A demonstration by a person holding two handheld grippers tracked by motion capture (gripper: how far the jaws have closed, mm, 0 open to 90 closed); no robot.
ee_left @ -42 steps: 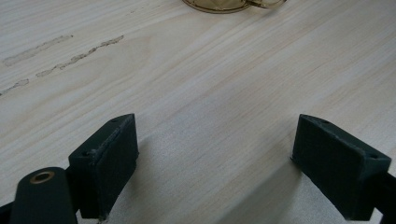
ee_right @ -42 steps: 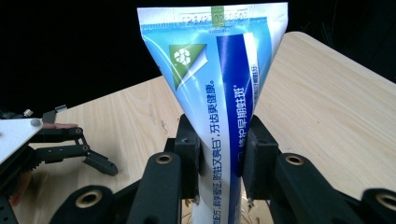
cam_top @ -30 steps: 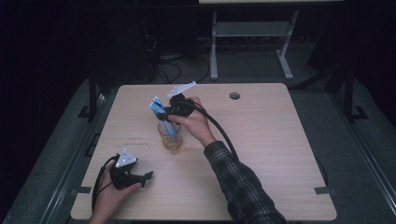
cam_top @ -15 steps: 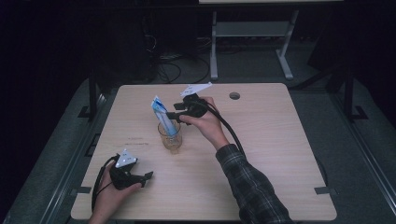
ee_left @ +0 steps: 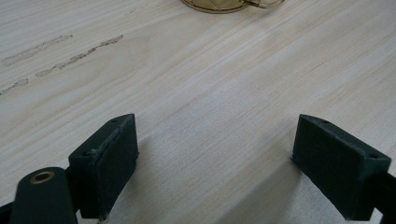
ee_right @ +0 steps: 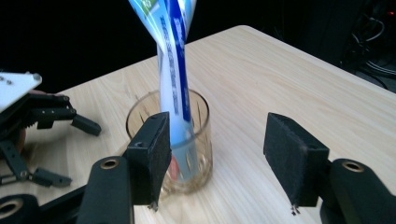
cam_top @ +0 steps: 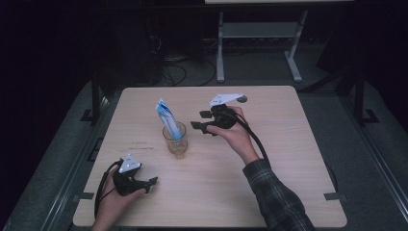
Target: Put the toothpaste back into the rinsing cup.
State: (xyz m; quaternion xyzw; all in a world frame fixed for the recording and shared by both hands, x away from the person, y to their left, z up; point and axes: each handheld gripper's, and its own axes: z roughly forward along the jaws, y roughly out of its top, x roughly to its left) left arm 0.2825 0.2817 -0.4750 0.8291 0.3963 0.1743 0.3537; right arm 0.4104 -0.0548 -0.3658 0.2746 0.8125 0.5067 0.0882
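A blue-and-white tube [cam_top: 168, 118] stands in a clear glass [cam_top: 174, 140] near the middle of the wooden table [cam_top: 288, 144], leaning back and left. My right gripper [cam_top: 199, 120] is just right of the glass and apart from it. Its jaws have just been opening, and nothing is between them. From the right gripper view [ee_right: 217, 158], the glass [ee_right: 198, 121] and tube [ee_right: 170, 60] sit beyond the open jaws. My left gripper [cam_top: 150, 184] rests open at the table's near left. In the left gripper view [ee_left: 219, 158], bare wood lies between its jaws and the glass base [ee_left: 219, 4] is ahead.
Faint smudges [cam_top: 139, 144] mark the tabletop left of the glass. A metal stand [cam_top: 260, 33] and floor cables [cam_top: 173, 72] lie behind the table. The far side of the right gripper view shows the left gripper [ee_right: 65, 151] resting on the wood.
My right gripper has let go of the tube, opened its jaws and drawn away to the right of the glass. The tube stays in the glass. The left hand has not moved.
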